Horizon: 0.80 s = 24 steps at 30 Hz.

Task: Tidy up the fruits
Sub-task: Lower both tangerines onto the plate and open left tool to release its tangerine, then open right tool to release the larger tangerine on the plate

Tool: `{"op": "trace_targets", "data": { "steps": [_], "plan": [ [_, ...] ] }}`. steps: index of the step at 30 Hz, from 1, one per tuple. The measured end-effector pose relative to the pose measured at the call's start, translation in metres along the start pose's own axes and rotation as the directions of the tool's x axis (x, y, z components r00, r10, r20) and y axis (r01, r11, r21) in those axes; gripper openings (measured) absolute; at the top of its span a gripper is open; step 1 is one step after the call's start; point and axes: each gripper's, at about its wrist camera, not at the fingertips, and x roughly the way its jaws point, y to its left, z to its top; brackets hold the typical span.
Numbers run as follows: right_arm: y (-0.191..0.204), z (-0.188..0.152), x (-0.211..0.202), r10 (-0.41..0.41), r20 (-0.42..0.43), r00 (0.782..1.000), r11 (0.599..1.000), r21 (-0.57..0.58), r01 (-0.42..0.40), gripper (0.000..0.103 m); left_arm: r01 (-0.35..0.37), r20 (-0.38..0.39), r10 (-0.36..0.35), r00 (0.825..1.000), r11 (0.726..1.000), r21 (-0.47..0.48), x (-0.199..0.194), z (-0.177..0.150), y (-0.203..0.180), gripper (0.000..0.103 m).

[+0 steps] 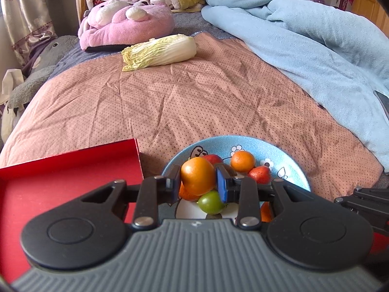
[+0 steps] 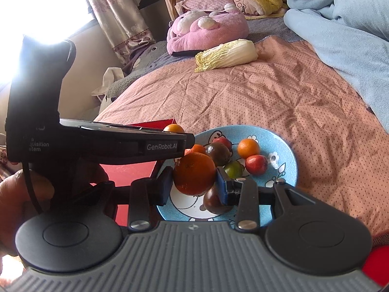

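Observation:
In the left wrist view my left gripper point(image 1: 197, 182) is shut on a small orange point(image 1: 198, 176), held above the near left of a blue cartoon plate point(image 1: 291, 170). The plate carries another orange point(image 1: 242, 161), red fruits point(image 1: 260, 174) and a green fruit point(image 1: 211, 202). In the right wrist view my right gripper point(image 2: 194, 185) is shut on a bigger, darker orange point(image 2: 194, 172) above the same plate point(image 2: 284, 170), which also holds dark tomatoes point(image 2: 218, 154). The left gripper point(image 2: 187, 142) shows side-on just left of it, held by a hand point(image 2: 14, 194).
A red tray point(image 1: 60, 177) lies left of the plate on the dotted pink bedspread point(image 1: 194, 102). A napa cabbage point(image 1: 159, 52) rests farther back. Behind it is a pink plush point(image 1: 126, 24), and a light blue blanket point(image 1: 316, 48) is piled along the right.

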Motion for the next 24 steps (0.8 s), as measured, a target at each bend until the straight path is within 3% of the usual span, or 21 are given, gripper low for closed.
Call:
{"op": "trace_targets", "data": {
  "steps": [19,20,24],
  "plan": [
    [-0.016,-0.008,0.04,-0.111,-0.083,0.99,0.994,-0.032,0.109,0.046,0.028,-0.022,-0.028,0.999,1.0,0.009,-0.003,-0.014,0.002,0.036],
    [-0.016,-0.007,0.039,-0.113,-0.08,0.99,0.993,-0.033,0.11,0.051,0.028,-0.021,-0.028,0.999,1.0,0.008,-0.004,-0.014,0.003,0.036],
    [-0.011,-0.005,0.033,-0.133,-0.047,0.99,0.99,-0.05,0.13,0.094,0.037,-0.018,-0.037,0.999,0.999,0.005,-0.007,-0.015,0.004,0.037]
  ]
}}
